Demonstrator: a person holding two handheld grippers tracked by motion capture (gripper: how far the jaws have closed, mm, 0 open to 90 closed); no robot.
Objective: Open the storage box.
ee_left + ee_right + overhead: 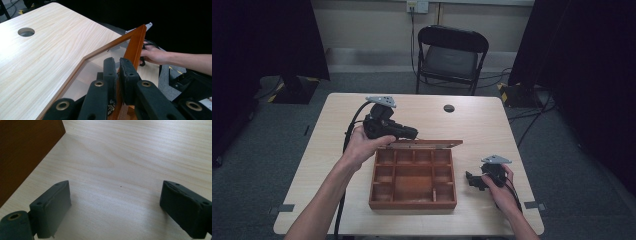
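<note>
A brown wooden box (413, 204) with several empty compartments sits near the table's front edge. Its glass-paned lid (432, 144) stands raised at the back. My left gripper (409, 134) is shut on the lid's wooden frame; in the left gripper view the frame (135, 45) runs up between the closed jaws of the left gripper (117, 62). My right gripper (473, 179) rests on the table to the right of the box, jaws pointing at it. In the right gripper view this gripper (115, 195) is open over bare wood, with the box wall (22, 152) ahead at the left.
The light wooden table (482, 125) has a round cable hole (449, 108) near its far edge. A black folding chair (449, 57) stands behind the table. The person's right hand (152, 53) is visible past the lid in the left gripper view.
</note>
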